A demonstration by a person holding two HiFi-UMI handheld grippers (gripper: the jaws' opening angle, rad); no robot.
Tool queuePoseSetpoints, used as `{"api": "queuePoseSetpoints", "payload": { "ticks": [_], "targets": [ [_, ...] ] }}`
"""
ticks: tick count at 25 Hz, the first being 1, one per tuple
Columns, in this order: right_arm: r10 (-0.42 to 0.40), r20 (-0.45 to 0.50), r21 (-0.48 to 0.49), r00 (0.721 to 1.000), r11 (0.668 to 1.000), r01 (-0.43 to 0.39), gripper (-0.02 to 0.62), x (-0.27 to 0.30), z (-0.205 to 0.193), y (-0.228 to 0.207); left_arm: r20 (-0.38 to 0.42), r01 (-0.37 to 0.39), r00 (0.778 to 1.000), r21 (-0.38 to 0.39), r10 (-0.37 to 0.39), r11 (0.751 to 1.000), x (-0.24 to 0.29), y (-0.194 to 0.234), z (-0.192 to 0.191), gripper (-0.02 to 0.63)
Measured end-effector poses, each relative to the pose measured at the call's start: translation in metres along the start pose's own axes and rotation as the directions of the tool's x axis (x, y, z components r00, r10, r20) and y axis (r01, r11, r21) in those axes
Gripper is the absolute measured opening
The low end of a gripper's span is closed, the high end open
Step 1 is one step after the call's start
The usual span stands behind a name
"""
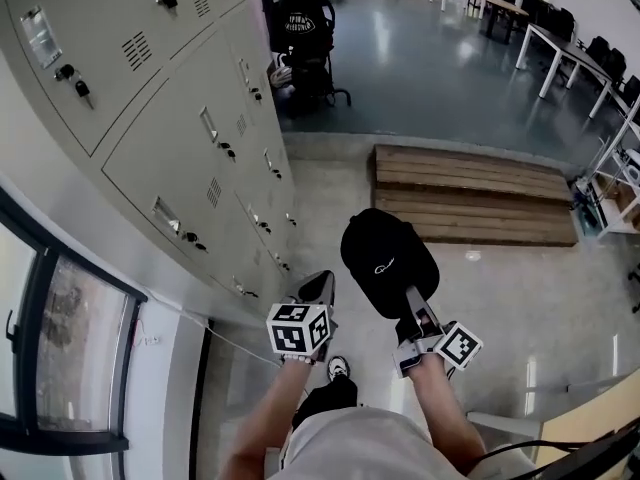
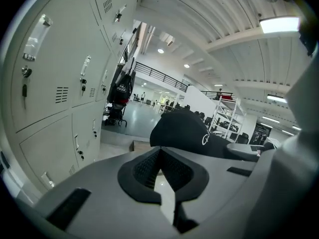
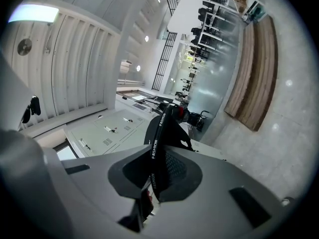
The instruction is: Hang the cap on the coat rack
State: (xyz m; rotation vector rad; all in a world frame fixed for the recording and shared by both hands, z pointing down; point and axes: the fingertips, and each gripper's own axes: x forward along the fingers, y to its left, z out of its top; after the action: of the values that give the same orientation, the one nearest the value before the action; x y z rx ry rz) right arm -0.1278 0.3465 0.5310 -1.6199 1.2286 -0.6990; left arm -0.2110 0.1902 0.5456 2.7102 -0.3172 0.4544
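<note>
The black cap [image 1: 388, 260] with a small white logo hangs in the air in front of me, over the floor. My right gripper [image 1: 413, 301] is shut on its rear edge; in the right gripper view a black strap [image 3: 155, 143] printed with white letters is pinched between the jaws of that gripper [image 3: 157, 164]. Left of the cap, my left gripper [image 1: 322, 286] is shut and holds nothing. In the left gripper view the cap [image 2: 183, 131] shows just beyond the closed jaws of the left gripper [image 2: 160, 157]. A dark stand with a black bag [image 1: 300, 28] stands far ahead by the lockers.
A wall of grey lockers [image 1: 170, 118] runs along my left. A low wooden platform [image 1: 470, 193] lies on the floor ahead to the right. White desks with chairs [image 1: 560, 48] fill the far right. A window [image 1: 60, 348] is at the lower left.
</note>
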Motion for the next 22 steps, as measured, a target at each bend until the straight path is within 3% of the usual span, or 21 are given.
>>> {"api": "queuePoseSetpoints", "payload": {
  "ticks": [11, 22],
  "targets": [
    [0.039, 0.029, 0.027, 0.999, 0.999, -0.040, 0.020, 0.118, 0.023, -0.012, -0.001, -0.021, 1.000, -0.007, 0.021, 1.000, 0.066, 0.072, 0.050, 0.003],
    [0.055, 0.128, 0.038, 0.990, 0.997, -0.060, 0.020, 0.158, 0.067, -0.021, 0.034, 0.022, 0.999, 0.041, -0.023, 0.999, 0.113, 0.089, 0.100, 0.003]
  ]
}}
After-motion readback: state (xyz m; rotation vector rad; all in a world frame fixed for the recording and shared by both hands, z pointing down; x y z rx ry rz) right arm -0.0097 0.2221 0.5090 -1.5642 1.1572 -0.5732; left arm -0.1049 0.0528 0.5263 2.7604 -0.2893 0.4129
